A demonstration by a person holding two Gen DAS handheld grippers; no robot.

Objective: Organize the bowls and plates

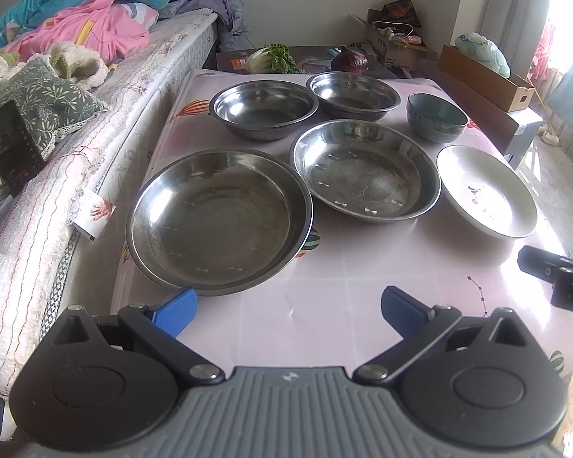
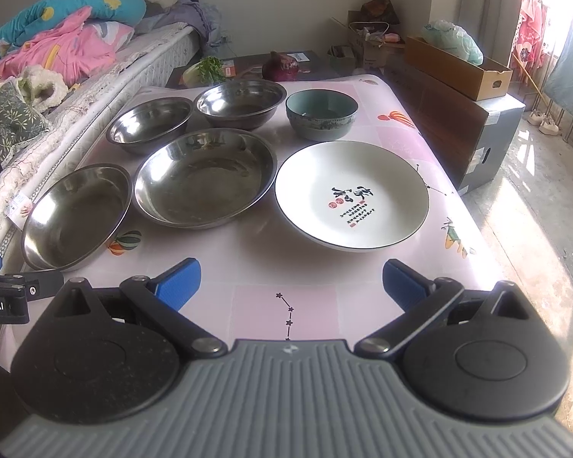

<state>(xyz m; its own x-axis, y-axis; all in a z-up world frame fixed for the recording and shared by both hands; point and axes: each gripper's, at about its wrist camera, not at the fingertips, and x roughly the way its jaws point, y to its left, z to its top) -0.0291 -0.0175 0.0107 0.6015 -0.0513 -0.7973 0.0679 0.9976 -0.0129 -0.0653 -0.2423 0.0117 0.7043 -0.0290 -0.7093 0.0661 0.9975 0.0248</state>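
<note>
Six dishes sit apart on a pink-clothed table (image 1: 324, 324). Two steel plates fill the front row: the large one (image 1: 219, 221) (image 2: 76, 217) at left, a second (image 1: 365, 170) (image 2: 204, 177) in the middle. A white ceramic plate (image 2: 351, 194) (image 1: 487, 191) with black writing lies at right. Behind stand two steel bowls (image 1: 263, 108) (image 1: 353, 95) and a teal ceramic bowl (image 2: 321, 114) (image 1: 435, 116). My left gripper (image 1: 288, 311) hovers open just short of the large steel plate. My right gripper (image 2: 292, 284) hovers open before the white plate. Both hold nothing.
A bed (image 1: 76, 133) with piled bedding runs along the table's left side. A leafy vegetable (image 1: 271, 57) and a red onion (image 1: 349, 60) lie beyond the far edge. Cardboard boxes (image 2: 458, 65) and a dark cabinet (image 2: 450, 129) stand at right, with bare floor (image 2: 534, 221) beside.
</note>
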